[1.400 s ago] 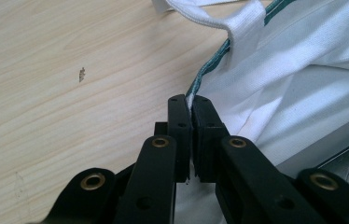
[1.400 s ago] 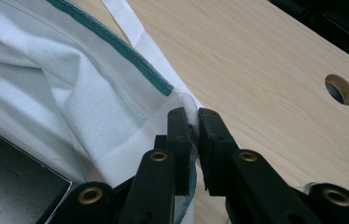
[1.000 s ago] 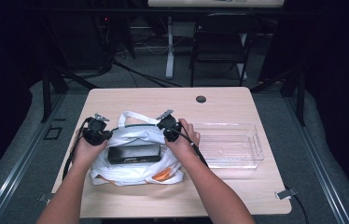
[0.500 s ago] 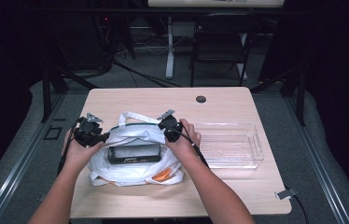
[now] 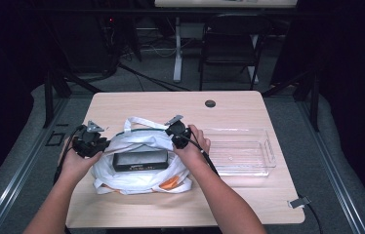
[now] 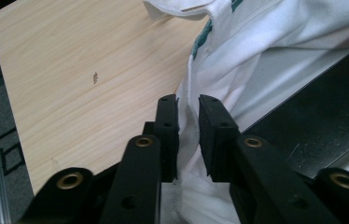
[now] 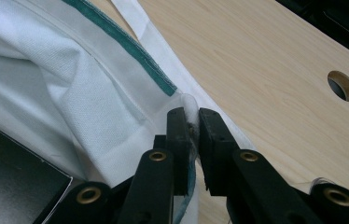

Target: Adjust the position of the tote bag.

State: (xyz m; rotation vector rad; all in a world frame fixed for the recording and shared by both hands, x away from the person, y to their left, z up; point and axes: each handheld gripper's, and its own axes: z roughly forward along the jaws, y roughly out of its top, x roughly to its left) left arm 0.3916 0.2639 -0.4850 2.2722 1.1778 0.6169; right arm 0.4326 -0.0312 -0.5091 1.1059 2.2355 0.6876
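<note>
left gripper [image 5: 89, 142] at 9 o'clock of white bag [image 5: 136, 168]: jaws just reopened then closed again, re-pinching bag's rim | bag at table [image 5: 249, 105] centre, black box [image 5: 139, 160] on it | right gripper [image 5: 178, 130] at 1 o'clock: clamped on rim | mouth looks ready to spread

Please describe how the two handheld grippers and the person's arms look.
Both the left gripper and the right gripper are black, each topped by a grey three-cornered plate and trailing a black cable. Their flat black jaws carry brass-coloured rivets and dark pads. The forearms are bare, with no sleeves or gloves.
</note>
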